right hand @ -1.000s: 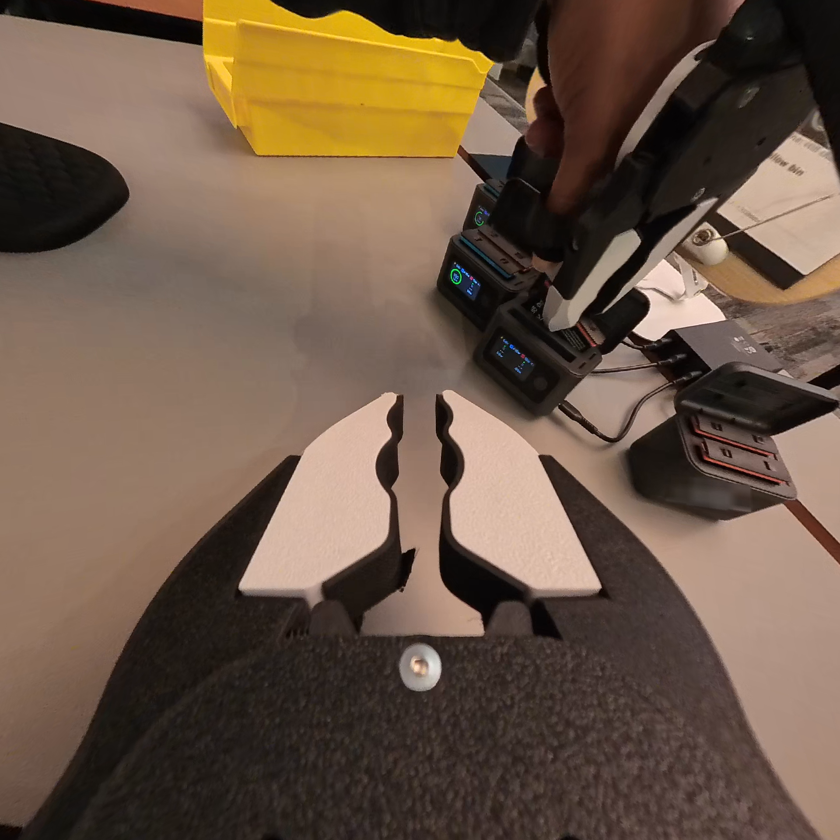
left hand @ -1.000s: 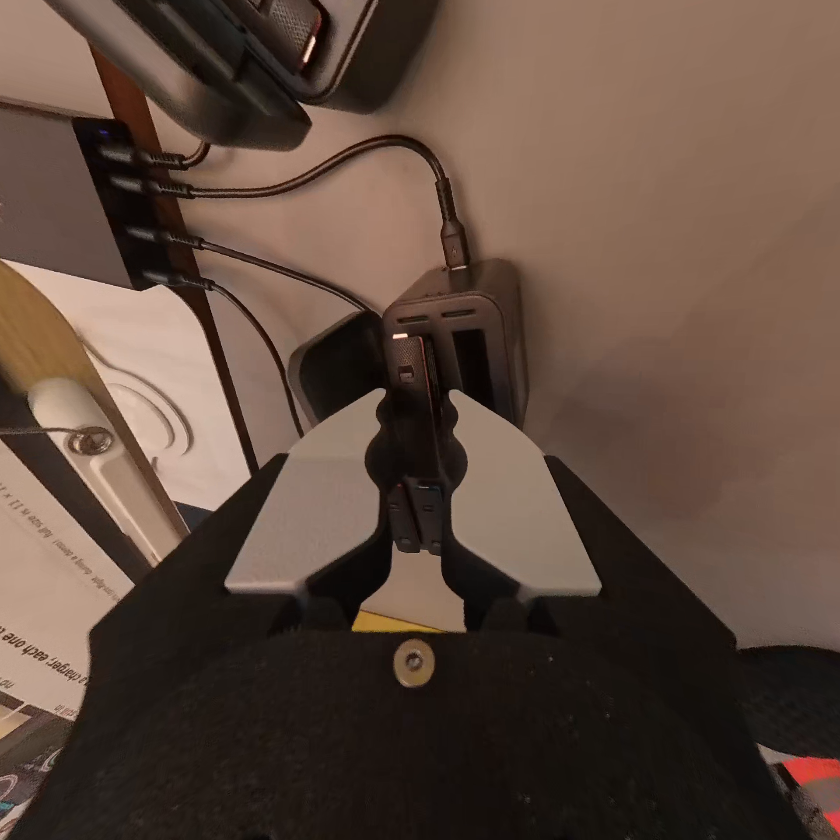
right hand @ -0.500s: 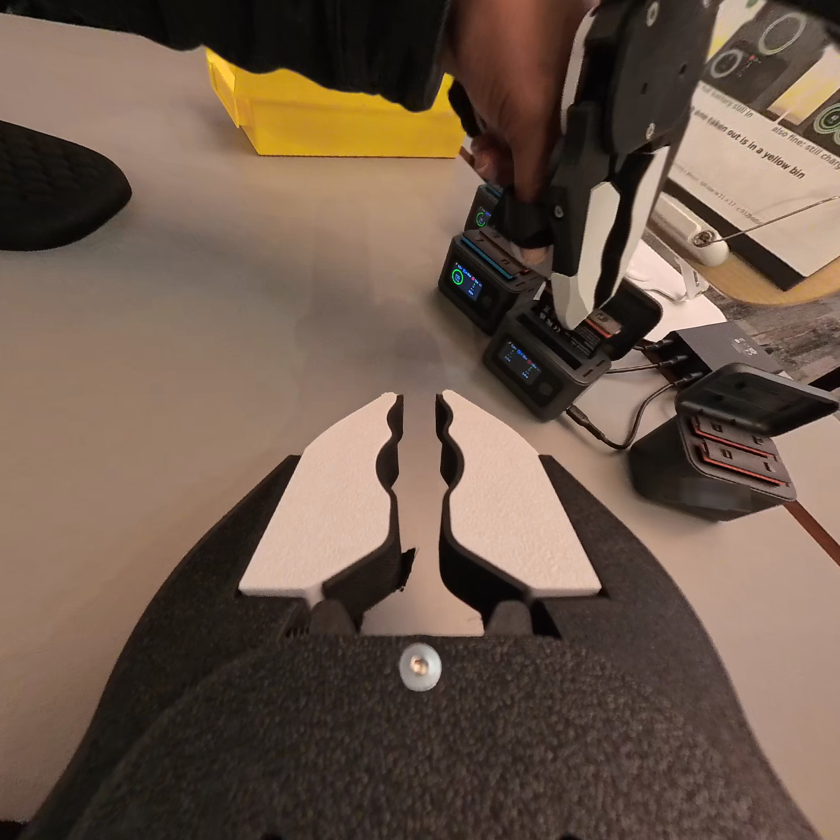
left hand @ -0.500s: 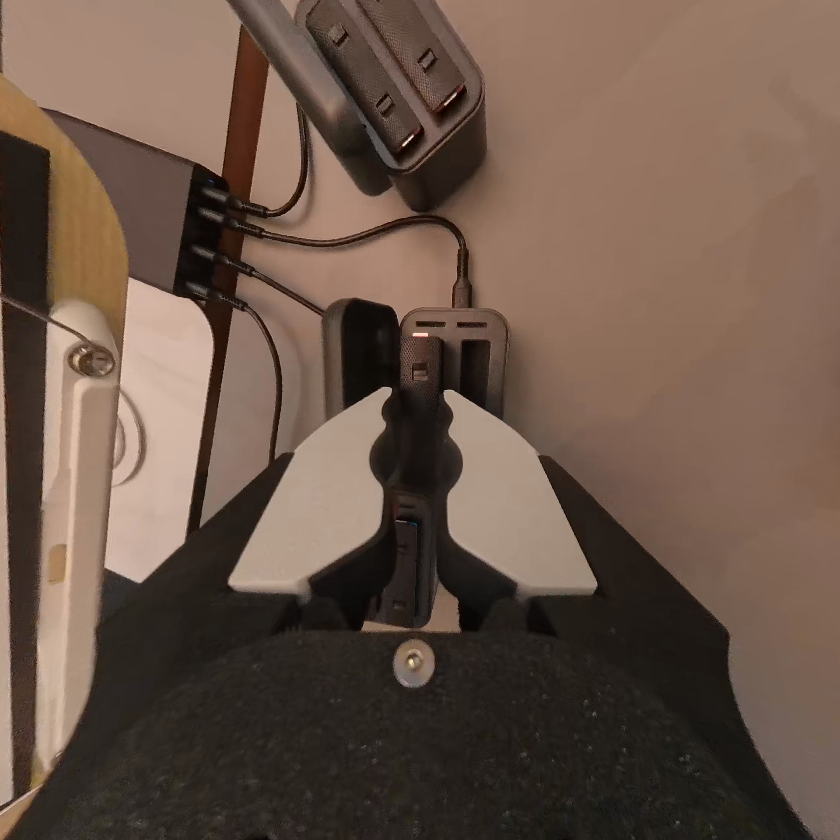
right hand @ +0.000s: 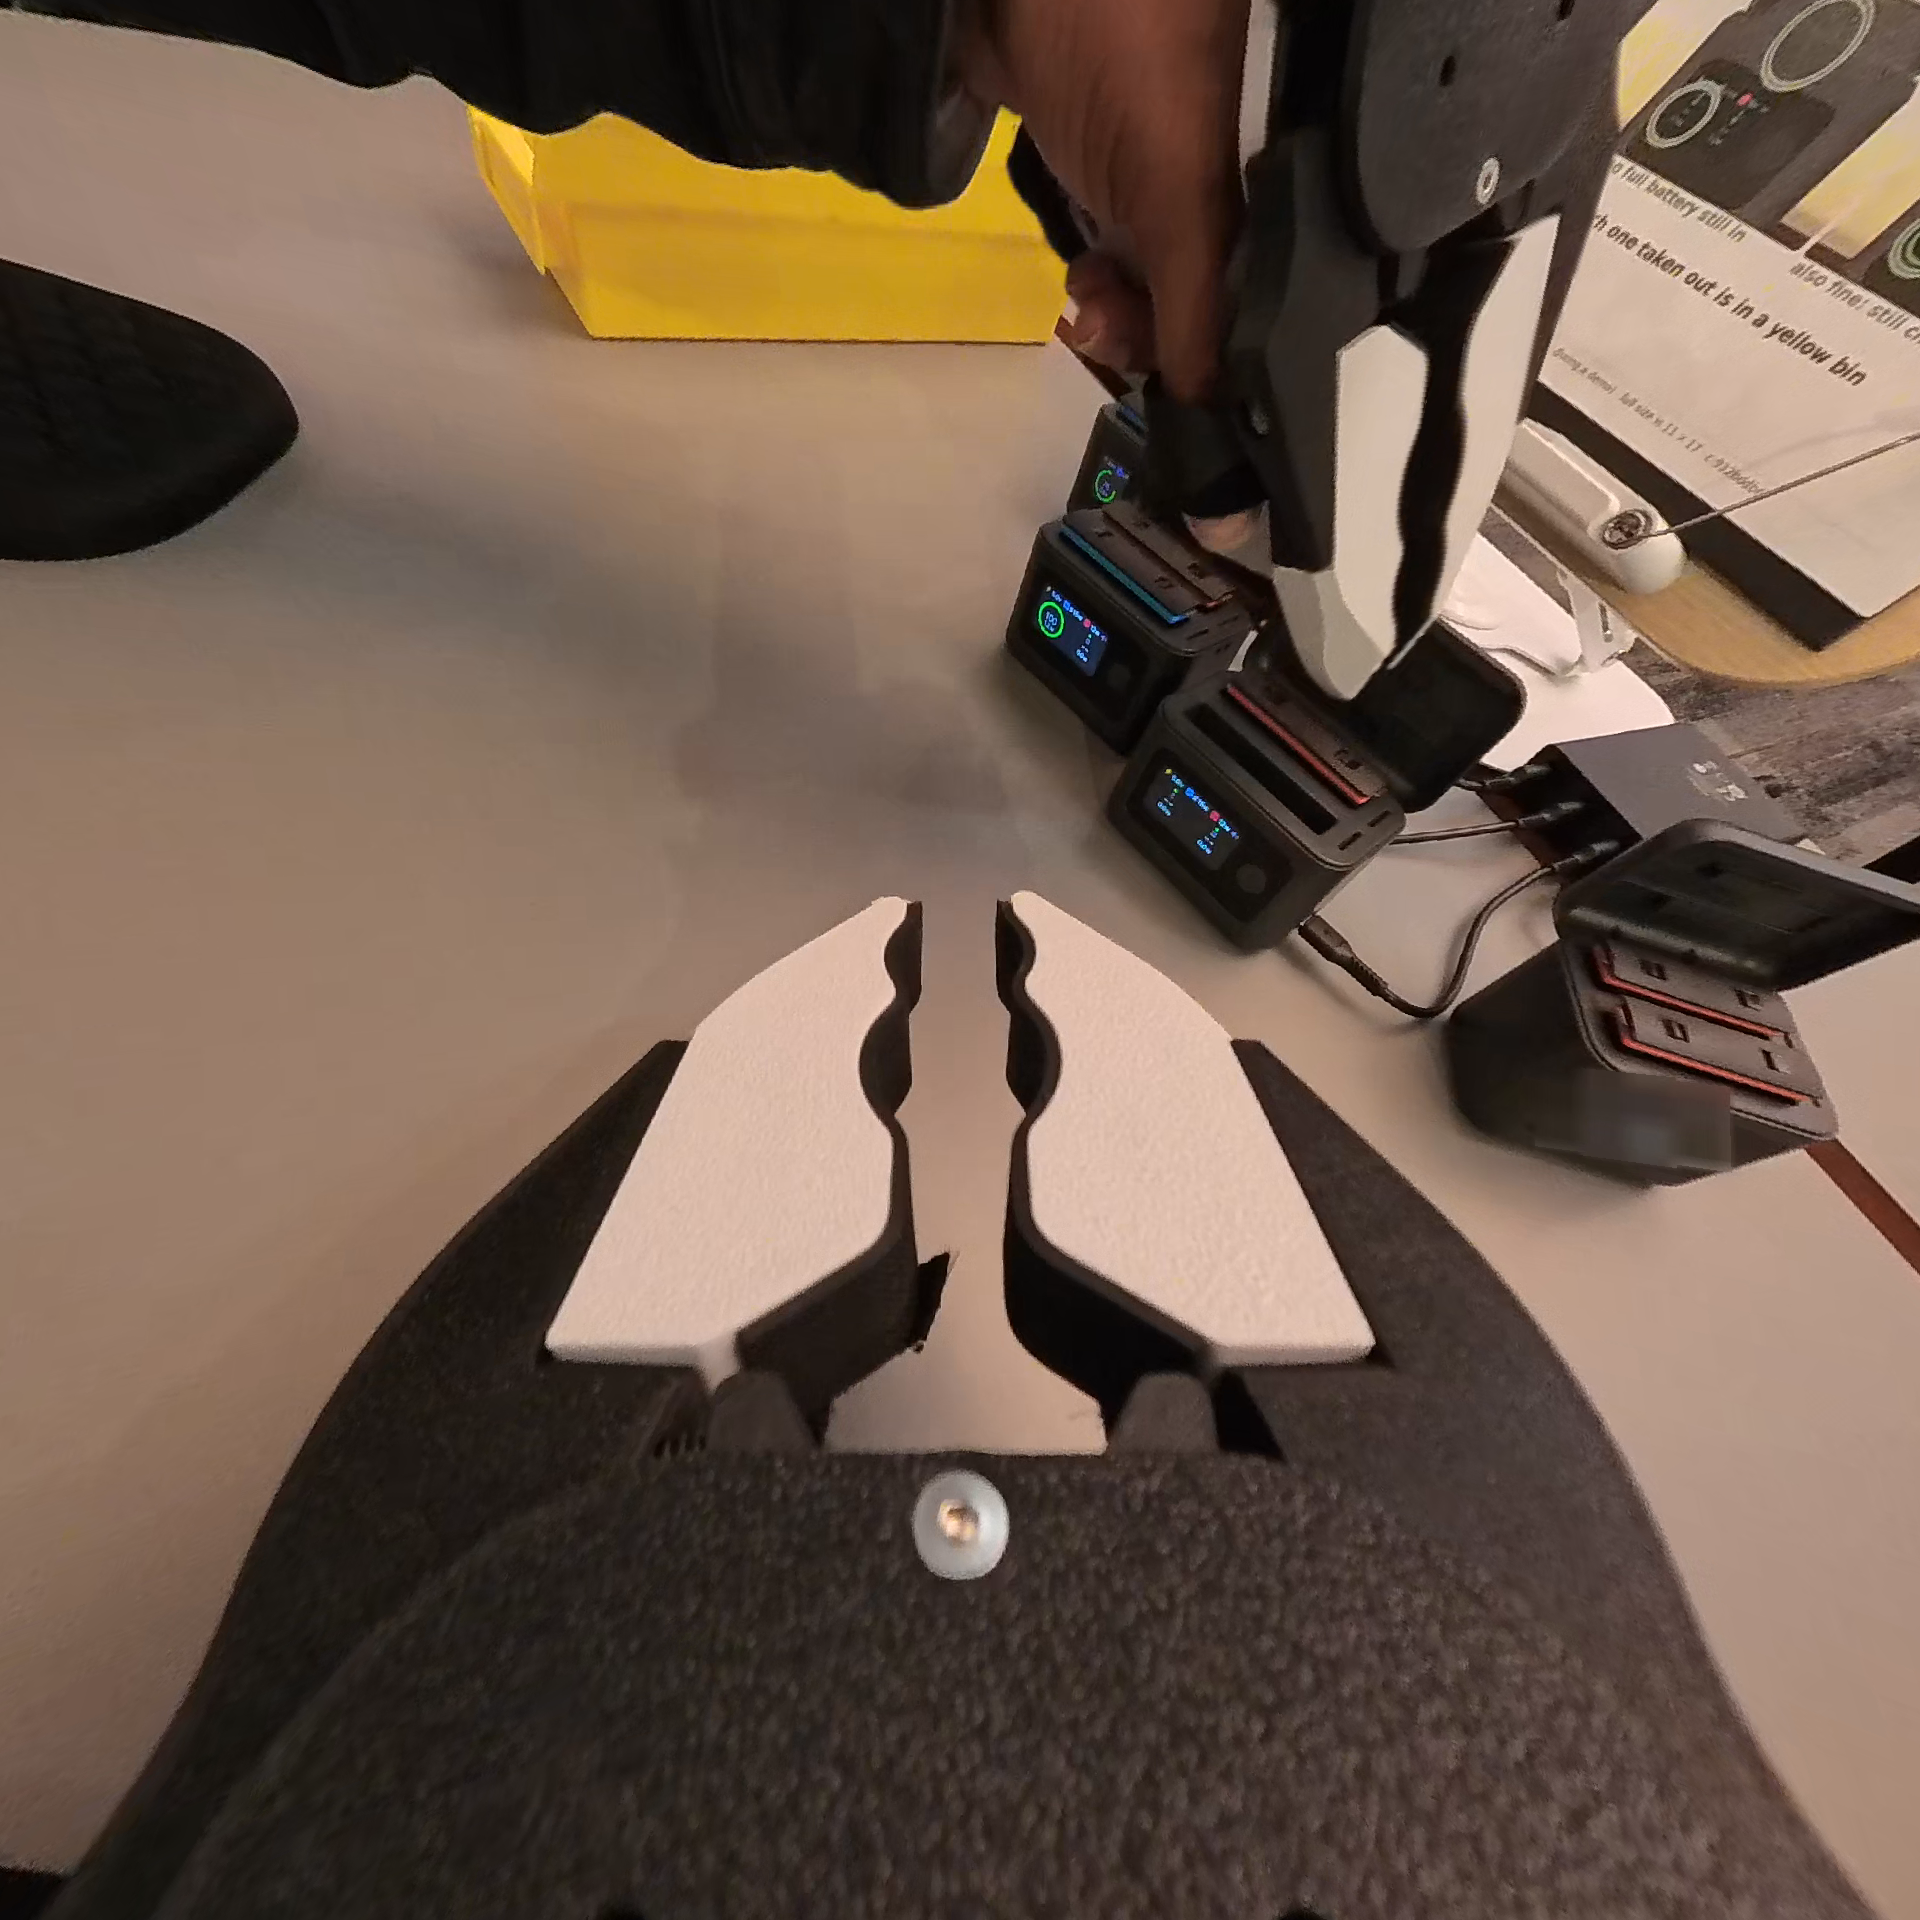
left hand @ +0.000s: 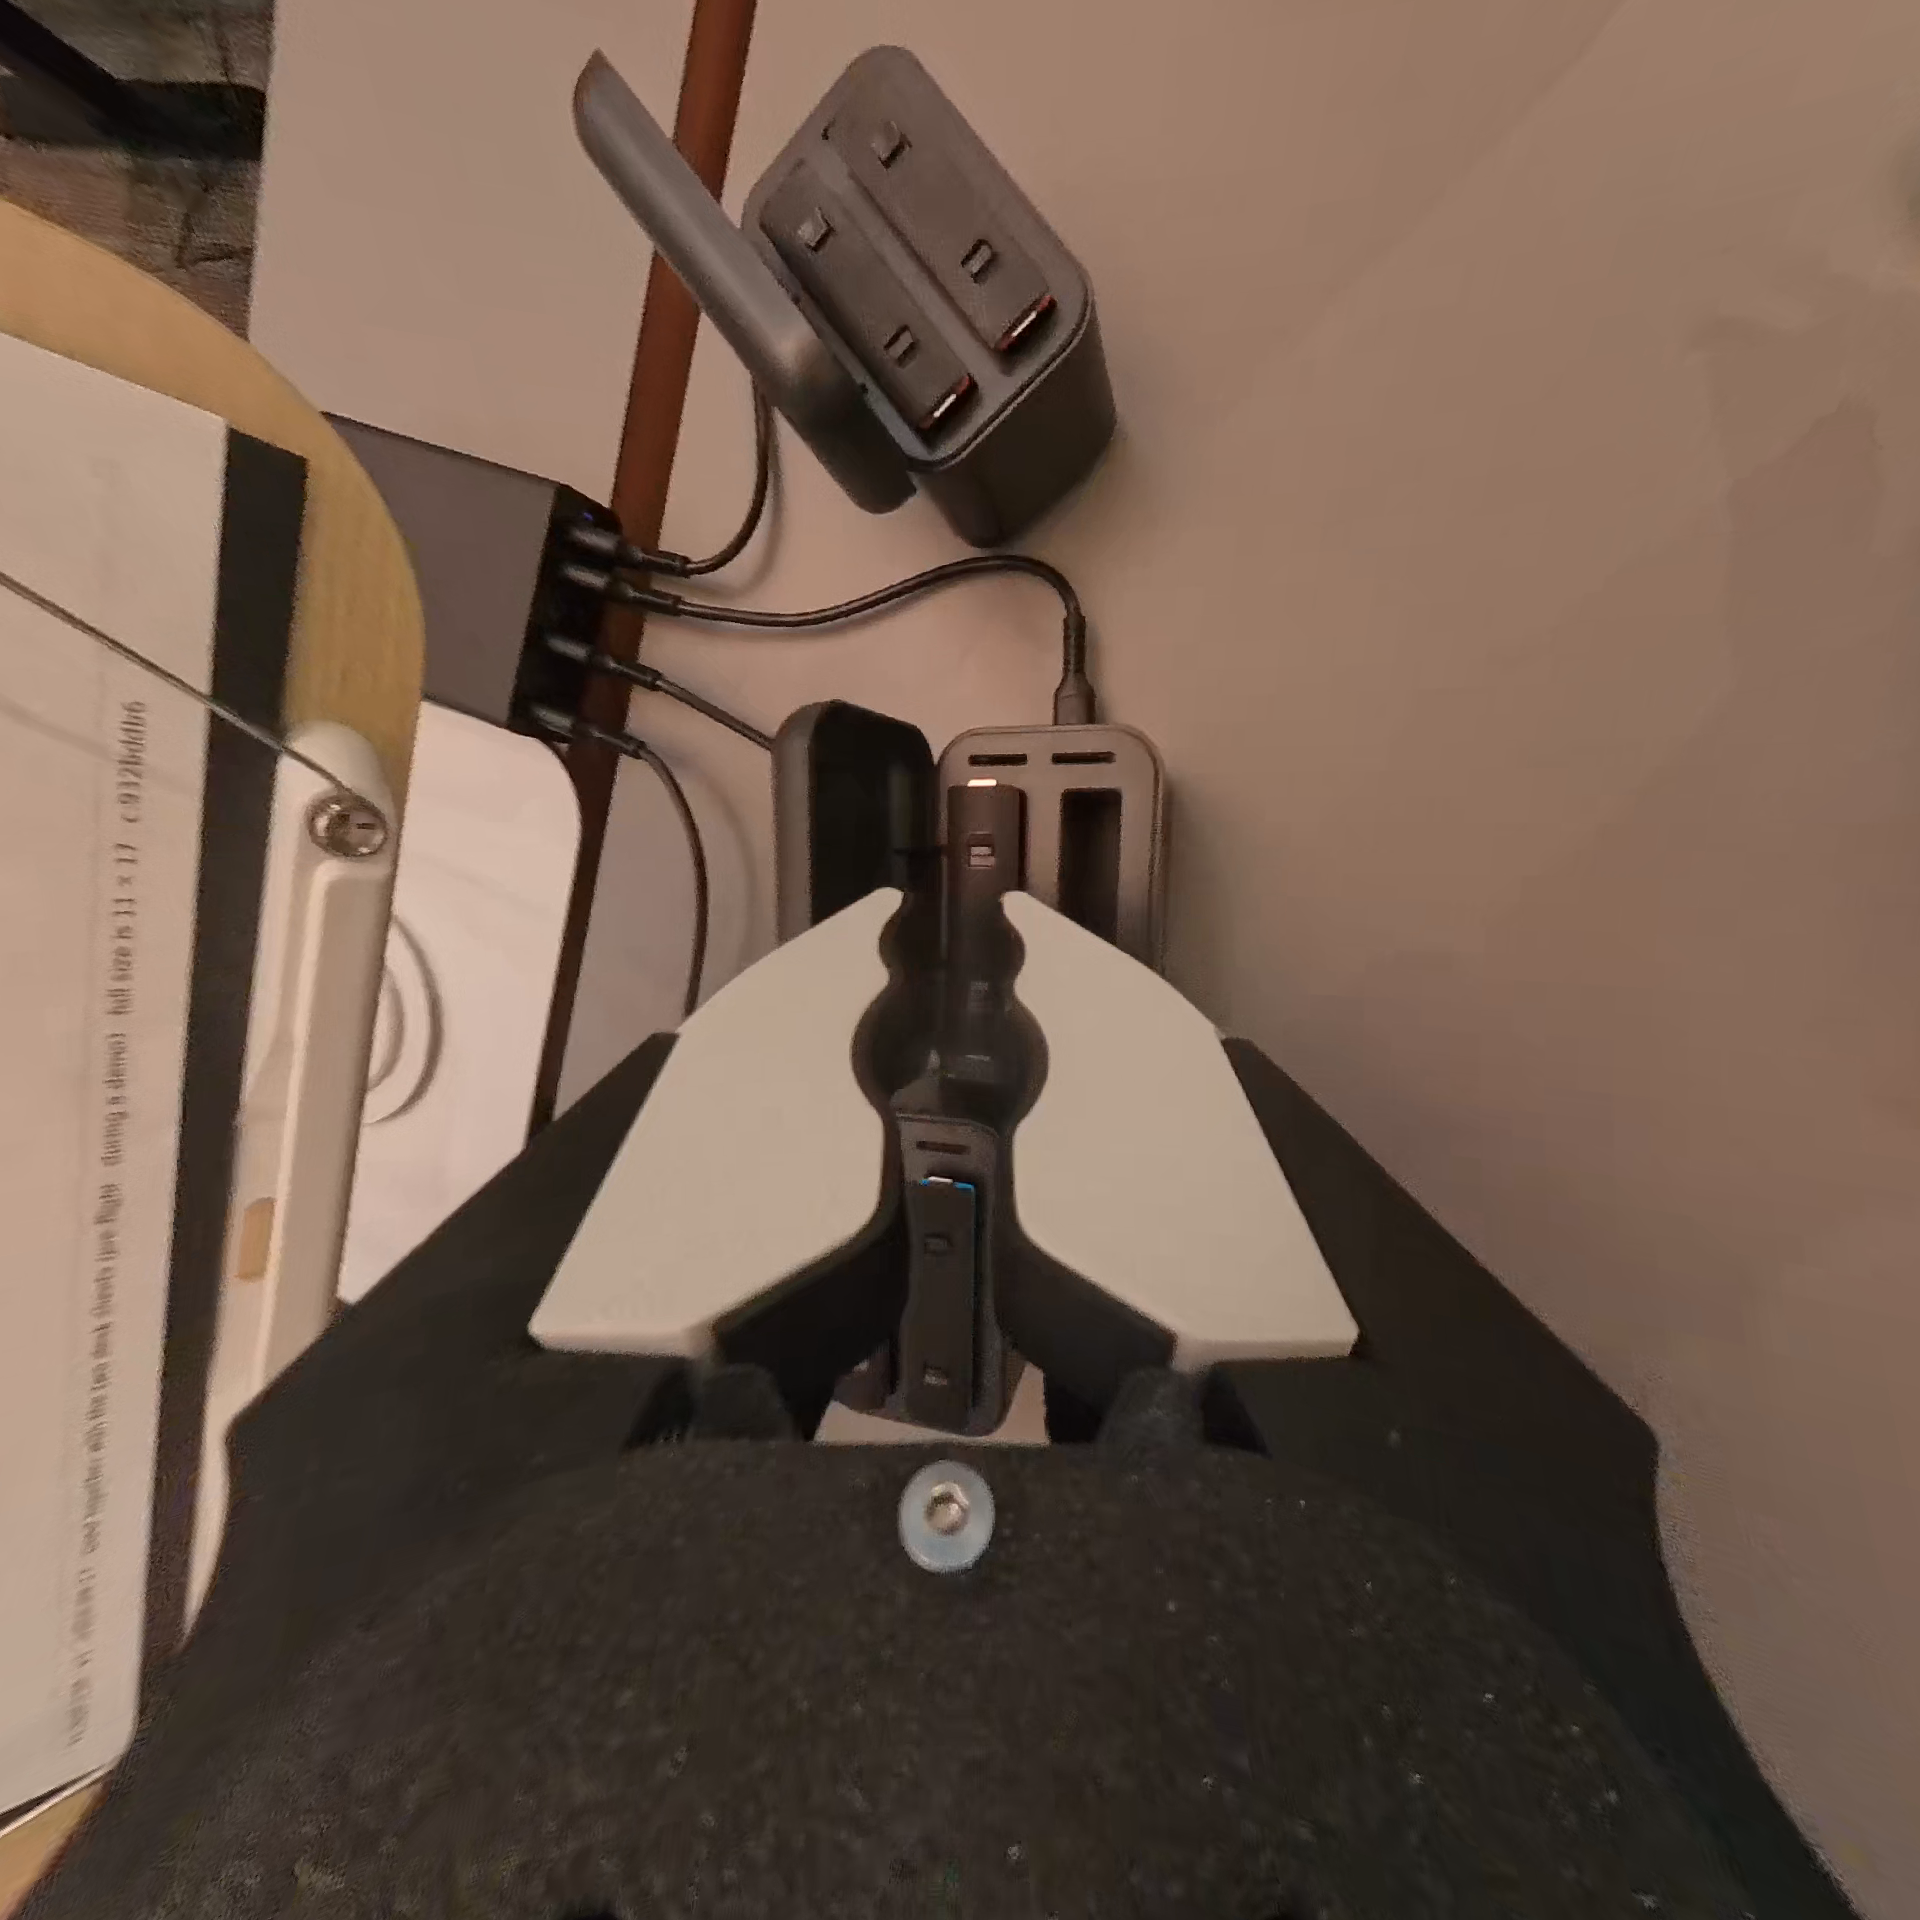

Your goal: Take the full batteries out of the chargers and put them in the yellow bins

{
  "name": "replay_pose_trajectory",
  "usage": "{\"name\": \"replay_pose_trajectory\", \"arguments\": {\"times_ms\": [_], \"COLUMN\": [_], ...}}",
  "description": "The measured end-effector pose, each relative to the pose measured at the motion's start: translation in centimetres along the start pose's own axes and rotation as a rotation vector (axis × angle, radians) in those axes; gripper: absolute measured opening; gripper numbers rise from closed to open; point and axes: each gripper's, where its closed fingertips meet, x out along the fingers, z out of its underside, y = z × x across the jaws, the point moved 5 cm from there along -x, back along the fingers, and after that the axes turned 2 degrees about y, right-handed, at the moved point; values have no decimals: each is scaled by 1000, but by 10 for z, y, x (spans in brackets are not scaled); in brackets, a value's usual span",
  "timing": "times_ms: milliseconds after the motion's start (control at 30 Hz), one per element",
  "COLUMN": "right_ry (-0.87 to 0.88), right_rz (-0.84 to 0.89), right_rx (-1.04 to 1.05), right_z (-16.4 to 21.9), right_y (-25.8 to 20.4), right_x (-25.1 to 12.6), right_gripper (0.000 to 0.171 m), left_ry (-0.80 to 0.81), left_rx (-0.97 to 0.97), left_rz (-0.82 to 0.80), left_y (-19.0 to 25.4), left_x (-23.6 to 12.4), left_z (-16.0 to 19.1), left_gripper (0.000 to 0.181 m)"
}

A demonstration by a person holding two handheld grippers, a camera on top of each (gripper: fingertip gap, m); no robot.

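Here the left gripper [left hand: 958,914] points down over an open charger [left hand: 1049,831] near the bench's [right hand: 416,727] far edge, its fingers pinched narrow on a dark battery [left hand: 977,862] that stands in the left slot. The slot beside it is empty, and the lid [left hand: 847,821] lies open to the left. The step in hand looks like pulling this battery out; whether it has lifted at all is unclear. Next it likely calls for a straight upward pull with a firm pinch, then a carry to the yellow bin [right hand: 769,260] at the bench's back edge.

The right gripper [right hand: 958,914] hangs over bare bench, holding nothing, fingers a narrow gap apart.

A second charger [right hand: 1122,634] sits just beyond the first, with a battery showing a blue edge in it. A third charger [right hand: 1652,1049] stands nearer the right edge, lid up, with two red-edged batteries in its slots. Cables [left hand: 883,603] run from the chargers to a black hub [left hand: 488,592]. The bin's inside is hidden by the person's sleeve [right hand: 644,83].
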Motion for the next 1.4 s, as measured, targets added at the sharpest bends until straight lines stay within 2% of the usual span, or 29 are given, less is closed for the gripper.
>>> {"name": "replay_pose_trajectory", "arguments": {"times_ms": [133,367,700,1033,1100,1233,1400], "right_ry": [3,0,-4,-9,-11,-7,-22], "right_rz": [3,2,-1,24,36,50,53], "right_rx": [-1,-1,-3,3,4,11,8], "right_z": [-1,0,0,0,1,1,4], "right_y": [0,0,-1,2,4,6,7], "right_x": [-1,-1,1,0,-1,-2,-1], "right_gripper": [13,13,13,13,13,13,13], "left_ry": [-45,-92,-197,-226,-193,-9,328], "left_rx": [17,34,347,492,497,332,-7], "left_rz": [-64,-59,-241,-368,-364,-379,-307], "left_y": [-2,0,10,16,15,8,-1], "left_x": [9,17,19,20,20,5,-67], "left_z": [5,9,7,7,8,8,12], "left_gripper": [0,0,1,1,1,0,0]}}
